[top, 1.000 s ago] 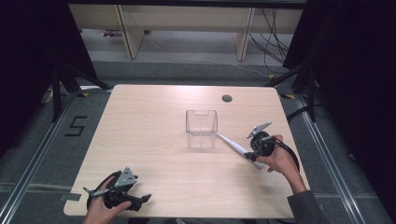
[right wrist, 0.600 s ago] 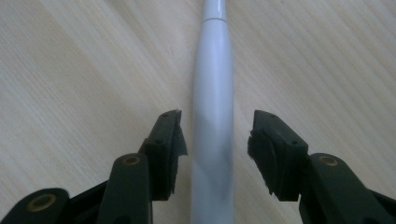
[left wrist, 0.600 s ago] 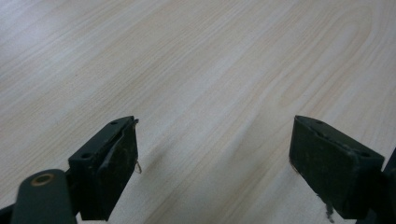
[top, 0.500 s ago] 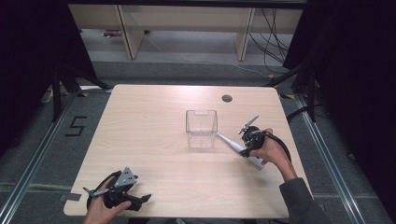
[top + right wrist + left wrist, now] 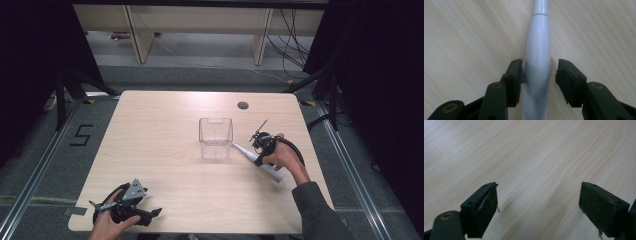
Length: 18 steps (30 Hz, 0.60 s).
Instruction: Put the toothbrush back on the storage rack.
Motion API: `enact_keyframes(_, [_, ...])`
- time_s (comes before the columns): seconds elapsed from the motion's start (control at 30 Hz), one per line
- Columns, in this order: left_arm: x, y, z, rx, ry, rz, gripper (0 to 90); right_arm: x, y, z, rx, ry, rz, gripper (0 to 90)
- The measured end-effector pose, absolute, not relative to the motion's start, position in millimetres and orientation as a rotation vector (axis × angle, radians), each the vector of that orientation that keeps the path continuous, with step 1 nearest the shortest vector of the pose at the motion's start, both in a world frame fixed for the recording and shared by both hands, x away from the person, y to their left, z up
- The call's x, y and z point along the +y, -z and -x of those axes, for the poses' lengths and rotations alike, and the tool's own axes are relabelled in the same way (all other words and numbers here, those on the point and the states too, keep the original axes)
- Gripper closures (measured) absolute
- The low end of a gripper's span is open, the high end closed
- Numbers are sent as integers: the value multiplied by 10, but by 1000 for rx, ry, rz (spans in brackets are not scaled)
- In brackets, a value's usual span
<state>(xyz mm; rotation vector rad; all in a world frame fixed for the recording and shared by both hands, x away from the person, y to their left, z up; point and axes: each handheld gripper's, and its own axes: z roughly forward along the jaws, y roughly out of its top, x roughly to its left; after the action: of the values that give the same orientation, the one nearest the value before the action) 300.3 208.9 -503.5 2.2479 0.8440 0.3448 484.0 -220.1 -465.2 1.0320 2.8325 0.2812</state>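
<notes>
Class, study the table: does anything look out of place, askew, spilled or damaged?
Nothing stands out. The clear container stands upright and looks empty; nothing is spilled on the table. The white handle-shaped tool lies flat beside it, between the right tongs, whose left pad touches it while a gap remains on the right.

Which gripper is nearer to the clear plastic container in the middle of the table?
The right gripper, just beside the clear container, straddling a white handle that lies next to it. The left gripper rests at the table's near edge, well away.
</notes>
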Motion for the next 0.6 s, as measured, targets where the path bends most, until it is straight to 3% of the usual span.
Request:
enact_keyframes(0.37, [2091,5032,-3005,840,-342,-2244,151,-2108,4740,-4930,2884,-161,-1018,651])
enact_keyframes(0.6, [2091,5032,-3005,838,-340,-2245,151,-2045,4728,-4997,2928,-92,-1015,658])
